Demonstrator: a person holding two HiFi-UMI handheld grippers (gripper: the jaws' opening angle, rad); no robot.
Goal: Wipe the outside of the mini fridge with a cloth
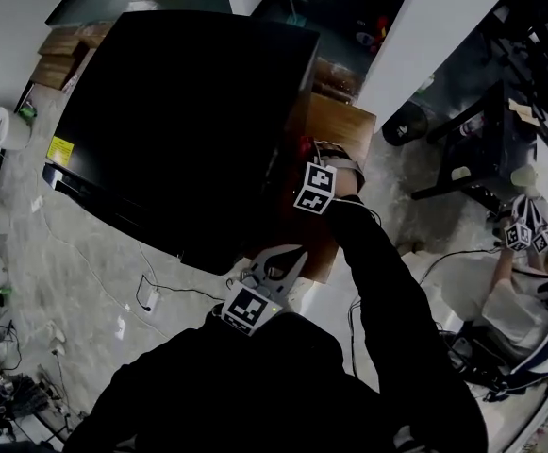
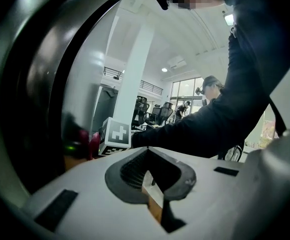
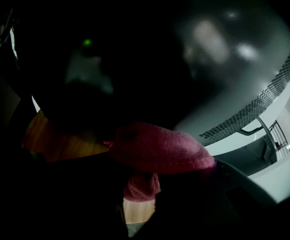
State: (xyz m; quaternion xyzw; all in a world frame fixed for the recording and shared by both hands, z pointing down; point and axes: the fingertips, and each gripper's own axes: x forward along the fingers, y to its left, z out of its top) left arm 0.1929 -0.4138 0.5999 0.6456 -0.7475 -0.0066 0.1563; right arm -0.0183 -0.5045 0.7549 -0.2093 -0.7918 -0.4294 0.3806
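Head view: black mini fridge is standing on a wooden bench, left of centre. The right hand-held gripper is pinching a red cloth and pressing it against the fridge's right side. The left hand-held gripper is hovering nearer, by the fridge's near right corner, with its jaws spread and nothing between them.

Left gripper view: the jaws are standing apart, with only bare wood showing through the gap. The glossy fridge wall is filling the left. The red cloth is showing beside the right gripper's marker cube.

Right gripper view: the jaws are clamping the bunched cloth, which is touching the dark, shiny fridge surface. The wooden bench is showing below left.
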